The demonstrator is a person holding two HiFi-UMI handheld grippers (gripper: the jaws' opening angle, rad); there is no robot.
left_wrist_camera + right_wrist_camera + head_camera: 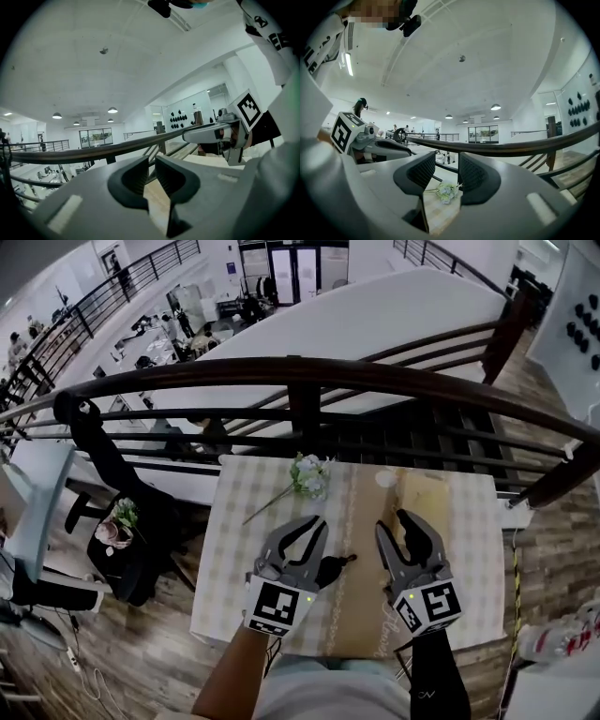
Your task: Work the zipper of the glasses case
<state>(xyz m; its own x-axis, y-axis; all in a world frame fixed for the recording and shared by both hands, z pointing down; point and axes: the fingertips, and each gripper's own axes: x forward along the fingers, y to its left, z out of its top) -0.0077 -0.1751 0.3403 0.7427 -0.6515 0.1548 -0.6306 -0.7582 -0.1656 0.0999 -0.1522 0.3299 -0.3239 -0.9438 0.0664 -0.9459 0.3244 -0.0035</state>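
Table (242, 495): glasses case (330, 568), head view only; left hand-held gripper (319, 521), right hand-held gripper (391, 519) agape.

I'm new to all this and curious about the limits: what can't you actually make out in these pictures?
- Head view: the dark object beside the left hand-held gripper is small, dark and partly covered by it; no zipper is discernible.
- Both gripper views: they look out over the railing, so that object is out of frame.
- Head view: the pale round thing right of the flowers is too small to identify.
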